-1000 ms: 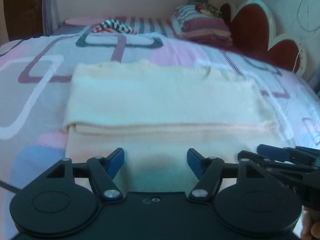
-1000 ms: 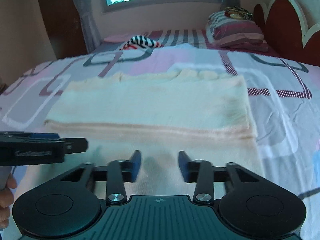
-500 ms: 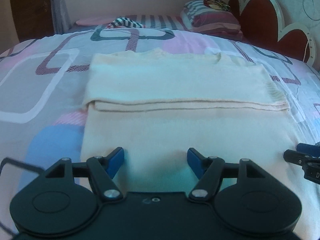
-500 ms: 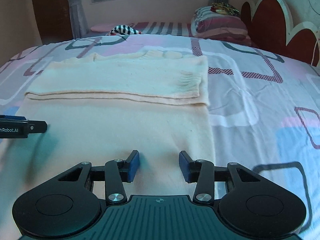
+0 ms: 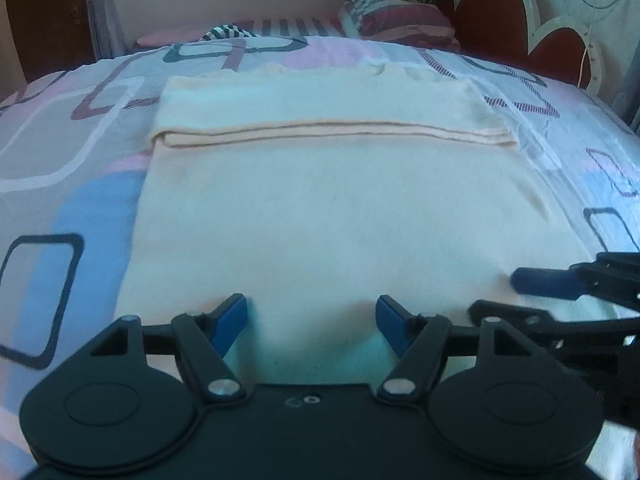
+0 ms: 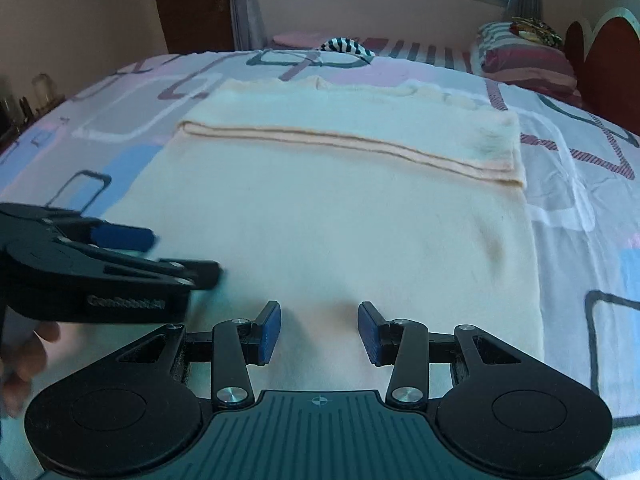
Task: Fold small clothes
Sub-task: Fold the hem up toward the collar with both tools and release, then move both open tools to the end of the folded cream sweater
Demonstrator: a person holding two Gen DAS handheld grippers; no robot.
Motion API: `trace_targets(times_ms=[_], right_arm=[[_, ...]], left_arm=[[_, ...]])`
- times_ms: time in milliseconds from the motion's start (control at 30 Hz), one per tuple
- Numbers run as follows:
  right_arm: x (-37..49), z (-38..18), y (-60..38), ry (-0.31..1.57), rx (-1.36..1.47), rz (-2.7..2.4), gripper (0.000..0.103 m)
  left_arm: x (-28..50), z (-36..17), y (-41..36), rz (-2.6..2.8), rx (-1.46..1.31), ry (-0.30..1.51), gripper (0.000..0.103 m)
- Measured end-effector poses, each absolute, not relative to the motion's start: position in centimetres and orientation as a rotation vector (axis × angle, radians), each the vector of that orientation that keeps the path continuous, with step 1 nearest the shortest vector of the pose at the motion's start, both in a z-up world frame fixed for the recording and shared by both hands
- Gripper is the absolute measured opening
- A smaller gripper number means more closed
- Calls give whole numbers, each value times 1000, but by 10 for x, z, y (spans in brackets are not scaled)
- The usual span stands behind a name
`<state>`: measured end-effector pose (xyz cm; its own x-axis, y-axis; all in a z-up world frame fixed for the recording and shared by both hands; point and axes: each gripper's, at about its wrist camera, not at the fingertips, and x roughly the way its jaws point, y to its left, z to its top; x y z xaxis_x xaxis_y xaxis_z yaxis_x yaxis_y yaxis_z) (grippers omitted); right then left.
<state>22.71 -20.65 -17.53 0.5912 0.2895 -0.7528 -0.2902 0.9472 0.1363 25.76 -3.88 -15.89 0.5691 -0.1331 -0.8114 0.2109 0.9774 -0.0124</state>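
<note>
Cream garment [image 5: 332,216]: flat on bed [image 5: 60,200], mid-sheet toward near edge; far part folded over, doubled hem running side to side.

Change: half second back grippers well apart at side edges; now close together over near hem. Judgement: next fold pending.

Left gripper [image 5: 312,316]: fingers wide, opening, empty.

Right gripper [image 6: 319,330]: fingers narrower, empty.

Writing: blurred logo on left gripper body, unreadable.

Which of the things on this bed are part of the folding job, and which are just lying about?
Part of the job:
- cream garment, far part already folded over
- left tongs, opening, nothing between them
- right tongs, open, holding nothing

Just lying about:
- patterned bedsheet
- striped pillow
- black-and-white striped cloth
- red headboard
</note>
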Motion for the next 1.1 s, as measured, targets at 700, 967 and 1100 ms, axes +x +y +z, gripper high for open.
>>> trace_targets(times_ms=[700, 967, 1100], right_arm=[[159, -164, -225, 866, 25, 410, 43], [121, -175, -212, 880, -40, 332, 43], [109, -172, -221, 893, -41, 241, 43]], left_arm=[[196, -140, -28, -141, 30, 981, 72], [162, -154, -15, -220, 147, 980, 74], [154, -149, 4, -216, 107, 998, 75]])
